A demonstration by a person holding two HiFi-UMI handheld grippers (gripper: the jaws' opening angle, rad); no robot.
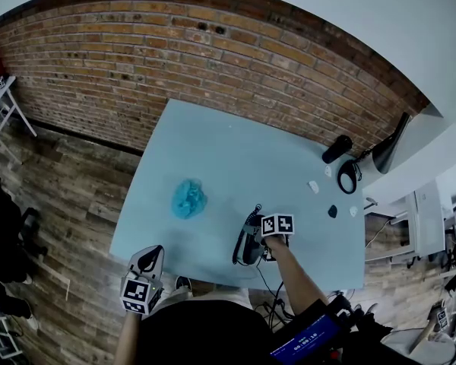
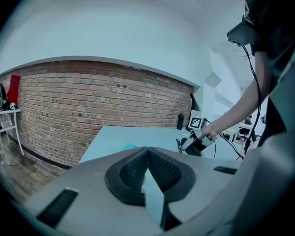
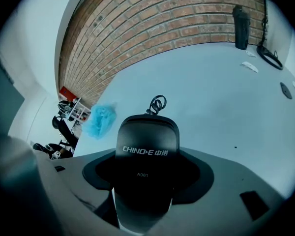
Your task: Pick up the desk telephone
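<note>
Spanning most of the head view, the pale blue bench (image 1: 213, 143) is the biggest thing here. Near its front edge the black desk telephone (image 3: 146, 141) is clamped between the jaws of the right claw (image 1: 263, 243), its coiled cord trailing. The grasp looks made, but I cannot tell whether the phone is clear of the bench, so a clean lift likely remains. The left claw (image 2: 147, 161), jaws together on nothing, waits off the front-left corner. A crumpled blue cloth (image 1: 188, 198) lies untouched.

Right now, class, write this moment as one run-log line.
right gripper: shut on telephone | left gripper: shut, empty, off table corner | blue cloth: on table, apart from both
</note>
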